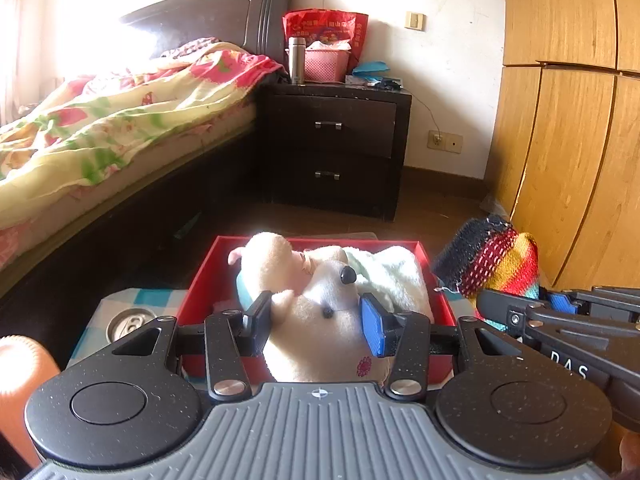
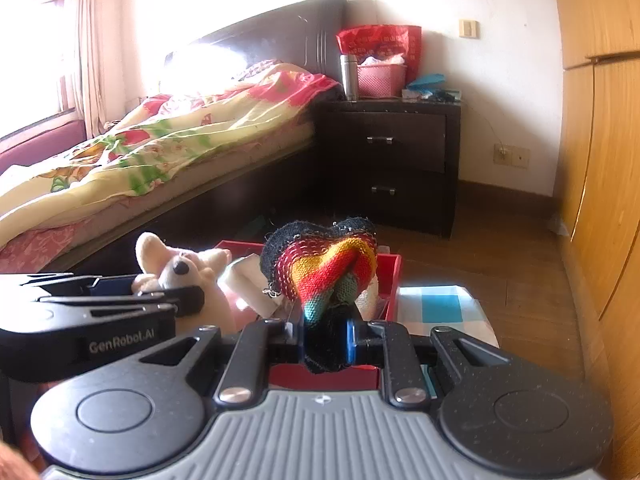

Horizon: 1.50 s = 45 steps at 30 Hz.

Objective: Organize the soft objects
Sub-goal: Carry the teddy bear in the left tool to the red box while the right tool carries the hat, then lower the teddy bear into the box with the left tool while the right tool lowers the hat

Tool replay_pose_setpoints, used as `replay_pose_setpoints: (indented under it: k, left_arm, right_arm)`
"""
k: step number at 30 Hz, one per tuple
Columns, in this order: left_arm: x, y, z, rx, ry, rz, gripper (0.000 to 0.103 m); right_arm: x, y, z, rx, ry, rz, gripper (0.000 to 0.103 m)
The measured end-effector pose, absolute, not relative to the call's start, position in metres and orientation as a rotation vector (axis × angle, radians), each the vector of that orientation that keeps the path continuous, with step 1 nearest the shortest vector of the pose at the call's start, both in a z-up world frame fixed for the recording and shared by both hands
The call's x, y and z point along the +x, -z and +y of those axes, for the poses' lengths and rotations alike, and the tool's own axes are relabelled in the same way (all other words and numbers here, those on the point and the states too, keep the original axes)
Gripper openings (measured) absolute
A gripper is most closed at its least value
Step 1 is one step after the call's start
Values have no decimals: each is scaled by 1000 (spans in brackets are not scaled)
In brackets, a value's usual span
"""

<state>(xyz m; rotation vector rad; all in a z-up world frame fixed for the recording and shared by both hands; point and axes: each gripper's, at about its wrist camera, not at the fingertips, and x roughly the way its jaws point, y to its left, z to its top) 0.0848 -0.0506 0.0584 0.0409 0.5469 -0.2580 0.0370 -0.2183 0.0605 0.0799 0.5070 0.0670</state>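
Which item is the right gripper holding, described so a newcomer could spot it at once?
Start at the red box on the floor beside the bed. Just above it, the right gripper is shut on a knitted piece. Unlike the pale stuffed toy in the left gripper, it has rainbow stripes and a dark edge.

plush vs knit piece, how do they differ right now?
The plush is cream, bulky and stuffed; the knit piece is rainbow-striped with a dark edge, thin and folded. The left gripper holds the plush with jaws half apart; the right gripper is pinched shut on the knit. Both are soft and held near the red box.
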Motion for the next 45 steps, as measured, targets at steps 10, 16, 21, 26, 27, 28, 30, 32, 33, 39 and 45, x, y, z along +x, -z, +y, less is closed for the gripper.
replay_pose_setpoints:
  k: [10, 16, 21, 26, 27, 28, 30, 32, 33, 39, 45]
  left_arm:
    - [103, -50, -54, 24, 246, 558, 47]
    - [120, -53, -61, 34, 225, 538, 47]
    - [143, -51, -67, 39, 193, 530, 47]
    - [168, -47, -72, 45, 163, 525, 48]
    - [172, -46, -73, 45, 161, 527, 48]
    - [176, -45, -74, 44, 159, 528, 49]
    - [184, -43, -76, 49, 168, 545, 49]
    - [192, -38, -77, 54, 156, 567, 50]
    - [194, -36, -76, 49, 153, 570, 49]
    - [189, -33, -70, 23, 172, 587, 66]
    - [172, -38, -53, -18, 155, 590, 68]
  right_arm:
    - [58, -54, -220, 64, -58, 517, 0]
    - [71, -49, -219, 61, -68, 532, 0]
    - [95, -47, -216, 59, -80, 527, 0]
    - [128, -35, -217, 83, -89, 558, 0]
    - [133, -32, -217, 83, -87, 564, 0]
    - [139, -29, -217, 81, -87, 572, 0]
    - [149, -23, -219, 89, -91, 594, 0]
    - [156, -18, -223, 121, -95, 606, 0]
    - [158, -16, -226, 138, -98, 608, 2]
    - [156, -14, -227, 127, -121, 602, 26]
    - [142, -17, -227, 109, -119, 595, 31]
